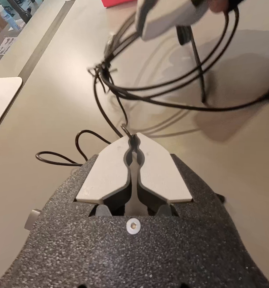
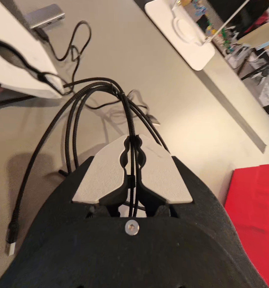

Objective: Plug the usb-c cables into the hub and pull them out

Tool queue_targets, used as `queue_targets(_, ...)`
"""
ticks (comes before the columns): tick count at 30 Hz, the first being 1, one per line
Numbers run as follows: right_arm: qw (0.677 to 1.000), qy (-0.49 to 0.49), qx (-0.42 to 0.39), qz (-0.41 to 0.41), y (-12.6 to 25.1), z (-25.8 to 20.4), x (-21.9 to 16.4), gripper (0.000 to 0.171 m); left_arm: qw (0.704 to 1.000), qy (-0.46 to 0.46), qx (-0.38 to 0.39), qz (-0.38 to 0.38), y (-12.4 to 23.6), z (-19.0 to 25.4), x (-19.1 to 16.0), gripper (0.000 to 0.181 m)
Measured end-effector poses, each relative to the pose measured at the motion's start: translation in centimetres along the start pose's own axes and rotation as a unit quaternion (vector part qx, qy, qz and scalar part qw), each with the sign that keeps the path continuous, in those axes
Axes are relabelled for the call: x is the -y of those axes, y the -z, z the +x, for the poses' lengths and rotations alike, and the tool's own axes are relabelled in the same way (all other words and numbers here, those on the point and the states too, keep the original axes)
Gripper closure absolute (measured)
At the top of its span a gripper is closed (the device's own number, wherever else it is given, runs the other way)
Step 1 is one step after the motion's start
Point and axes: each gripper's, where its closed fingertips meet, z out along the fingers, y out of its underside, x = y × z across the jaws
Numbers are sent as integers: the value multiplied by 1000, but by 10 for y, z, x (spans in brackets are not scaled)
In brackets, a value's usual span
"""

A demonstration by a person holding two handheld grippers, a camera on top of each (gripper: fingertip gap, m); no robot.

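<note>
My left gripper (image 1: 134, 138) is shut on a thin black cord (image 1: 108, 123) that loops over the beige table. In the right wrist view this cord (image 2: 77, 51) runs to the grey hub (image 2: 46, 17) lying at the far left, with its ports facing me. My right gripper (image 2: 133, 138) is shut on a tied bundle of braided black USB-C cables (image 2: 77, 112) and holds it above the table. One cable end with a silver plug (image 2: 10, 247) hangs at the lower left. The right gripper (image 1: 160, 21) and the bundle (image 1: 177, 88) show blurred in the left wrist view. The left gripper (image 2: 52, 84) shows at the left.
A white tray (image 2: 197, 59) with a white mug (image 2: 183, 29) stands at the table's far edge; its corner also shows in the left wrist view (image 1: 4, 96). A red object (image 2: 255, 202) lies on the right. Cluttered furniture stands beyond the table edge (image 2: 233, 109). The left gripper's tips are roughly 12 cm from the right gripper's.
</note>
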Motion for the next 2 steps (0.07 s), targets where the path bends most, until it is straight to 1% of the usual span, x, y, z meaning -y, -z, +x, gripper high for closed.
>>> queue_targets(1, 1000, -4, -19, 9, 3, 9, 2, 164, 1000, -9, 0, -2, 0, 2, -1, 181)
queue_targets(2, 999, -7, -38, 15, 6, 18, 2, 164, 1000, -20, -1, -4, -1, 5, -2, 181)
